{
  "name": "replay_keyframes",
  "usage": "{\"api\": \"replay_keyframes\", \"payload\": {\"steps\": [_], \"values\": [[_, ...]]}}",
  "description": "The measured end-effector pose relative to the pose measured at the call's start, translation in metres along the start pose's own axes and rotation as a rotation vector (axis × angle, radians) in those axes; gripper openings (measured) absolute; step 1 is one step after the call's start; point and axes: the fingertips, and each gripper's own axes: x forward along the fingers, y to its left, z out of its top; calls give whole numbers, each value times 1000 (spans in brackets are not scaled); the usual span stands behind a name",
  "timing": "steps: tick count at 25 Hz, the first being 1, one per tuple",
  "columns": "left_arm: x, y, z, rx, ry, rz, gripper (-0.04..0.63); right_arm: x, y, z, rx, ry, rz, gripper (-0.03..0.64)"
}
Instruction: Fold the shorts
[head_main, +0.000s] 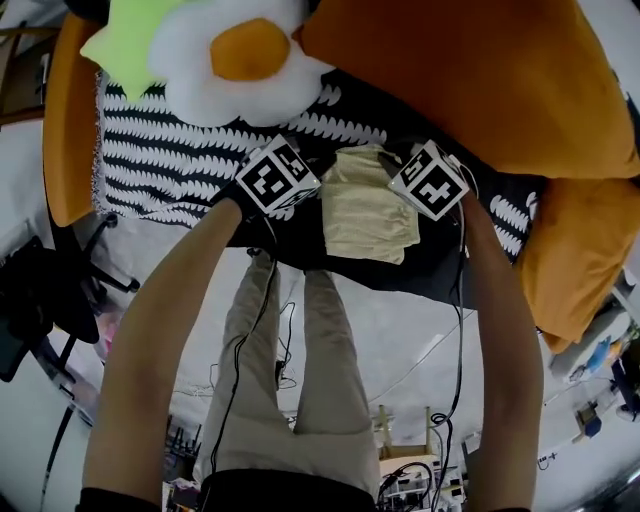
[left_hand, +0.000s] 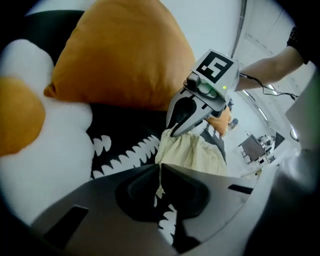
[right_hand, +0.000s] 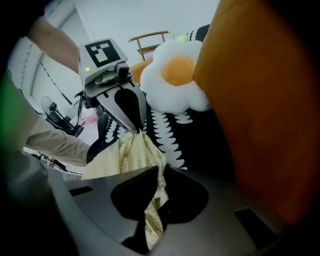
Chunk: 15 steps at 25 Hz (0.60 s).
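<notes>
The pale yellow, finely checked cloth shorts (head_main: 372, 205) lie as a rough rectangle on a black cover with white toothed stripes (head_main: 160, 150), close to its near edge and between the two tools.

The left gripper (left_hand: 159, 170) is at the far left corner of the shorts. Its jaws are pressed together on a thin edge of the yellow cloth, which shows as a sliver between the pads. The right gripper (right_hand: 159, 180) is at the far right corner, with its jaws clamped on a thicker, bunched fold that hangs down between them. Between the two pinched corners the cloth is lifted and gathered, while the rest rests on the cover.

Each gripper's cube (head_main: 278, 177) shows only blocky black-and-white square markers, with no readable words. A small green light (left_hand: 224, 88) glows on the right gripper's body.

Beyond the shorts sit a white plush cushion shaped like a fried egg with an orange yolk (head_main: 240, 60), a lime-green star plush (head_main: 135, 45) and large orange fabric cushions (head_main: 480, 70).
</notes>
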Motion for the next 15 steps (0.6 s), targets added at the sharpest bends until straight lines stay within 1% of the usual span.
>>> {"api": "replay_keyframes", "payload": {"steps": [2, 4, 7, 9, 11, 15], "values": [[-14, -2, 15, 52, -18, -14, 25, -21, -2, 7, -11, -41, -35, 52], [-33, -3, 35, 103, -55, -7, 23, -41, -5, 16, -11, -90, -88, 52], [-59, -19, 64, 238, -101, 27, 23, -77, -5, 24, 1, -178, -174, 52], [-64, -42, 73, 311, -118, 41, 23, -98, 4, 17, -10, -216, -236, 52], [-68, -63, 71, 373, -124, 57, 23, -109, 21, 9, -59, -229, -303, 52], [-73, -99, 40, 507, -103, 59, 23, -112, 70, -3, -201, -210, -423, 54]]}}
